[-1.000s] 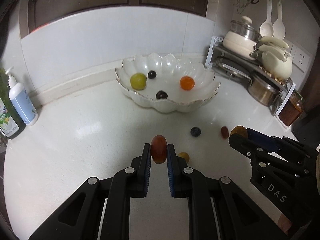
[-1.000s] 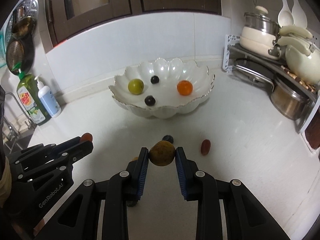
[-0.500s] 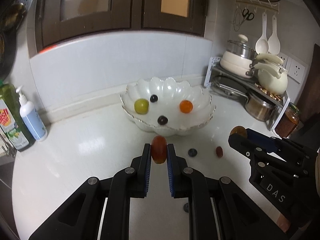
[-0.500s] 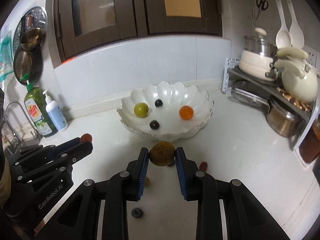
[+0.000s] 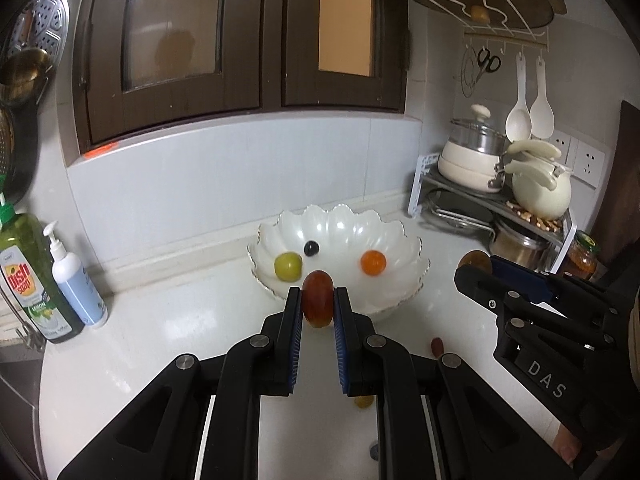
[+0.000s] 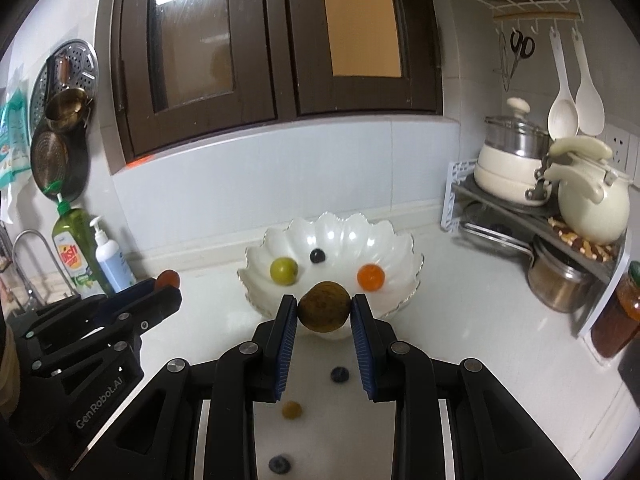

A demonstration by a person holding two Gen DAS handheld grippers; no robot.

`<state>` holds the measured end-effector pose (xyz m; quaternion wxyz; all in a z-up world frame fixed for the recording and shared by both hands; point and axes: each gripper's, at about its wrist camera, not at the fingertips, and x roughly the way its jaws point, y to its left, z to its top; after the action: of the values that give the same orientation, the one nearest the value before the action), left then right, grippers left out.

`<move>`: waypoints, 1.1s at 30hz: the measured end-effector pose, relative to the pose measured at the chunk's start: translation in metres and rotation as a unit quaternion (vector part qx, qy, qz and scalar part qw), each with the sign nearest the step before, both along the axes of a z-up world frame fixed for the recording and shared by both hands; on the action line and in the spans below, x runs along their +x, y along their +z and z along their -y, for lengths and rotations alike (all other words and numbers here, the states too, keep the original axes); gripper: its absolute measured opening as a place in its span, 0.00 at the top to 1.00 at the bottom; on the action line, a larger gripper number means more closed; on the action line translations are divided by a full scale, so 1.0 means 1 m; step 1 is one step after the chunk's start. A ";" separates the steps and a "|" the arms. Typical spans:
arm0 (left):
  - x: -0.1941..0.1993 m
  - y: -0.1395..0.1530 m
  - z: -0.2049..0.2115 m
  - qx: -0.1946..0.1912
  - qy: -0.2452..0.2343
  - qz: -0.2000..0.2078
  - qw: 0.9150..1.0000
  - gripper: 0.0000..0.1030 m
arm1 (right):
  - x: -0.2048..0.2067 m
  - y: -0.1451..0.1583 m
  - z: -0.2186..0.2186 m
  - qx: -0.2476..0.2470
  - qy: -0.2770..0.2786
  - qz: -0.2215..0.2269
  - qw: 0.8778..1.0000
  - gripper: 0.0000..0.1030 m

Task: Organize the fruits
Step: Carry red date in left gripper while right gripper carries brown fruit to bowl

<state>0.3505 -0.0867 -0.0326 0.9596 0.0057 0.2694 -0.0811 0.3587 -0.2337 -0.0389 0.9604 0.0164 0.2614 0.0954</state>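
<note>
My left gripper is shut on a small red oval fruit, held above the counter in front of the white scalloped bowl. My right gripper is shut on a round brown fruit, also raised before the bowl. Inside the bowl lie a green fruit, an orange fruit and a dark berry. On the counter below lie two dark blue berries, a small yellow fruit and a red oval fruit.
Dish soap and a pump bottle stand at the left by the sink. A rack with pots, a kettle and a jar fills the right corner. Dark cabinets hang above the backsplash.
Both grippers rose with their fruits and tilted up, so the bowl sits lower in view and the cabinets show. The loose fruits on the counter dropped toward the bottom of the frames.
</note>
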 end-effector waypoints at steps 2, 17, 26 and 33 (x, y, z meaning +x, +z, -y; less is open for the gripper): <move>0.003 0.004 0.000 0.002 0.001 0.007 1.000 0.84 | 0.003 0.003 0.000 0.002 0.000 0.003 1.000 0.72; 0.042 0.019 0.003 0.015 0.005 0.026 1.000 0.84 | 0.043 0.014 0.001 0.004 -0.007 0.010 1.000 0.72; 0.080 0.016 0.006 0.020 0.005 0.009 1.000 0.84 | 0.077 0.010 0.004 -0.004 -0.010 -0.007 1.000 0.72; 0.111 0.005 0.008 0.023 0.005 -0.014 1.000 0.84 | 0.108 0.001 0.006 -0.008 -0.013 -0.031 0.999 0.72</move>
<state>0.4614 -0.0945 -0.0276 0.9558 0.0257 0.2842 -0.0703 0.4670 -0.2399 -0.0380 0.9530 0.0146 0.2918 0.0806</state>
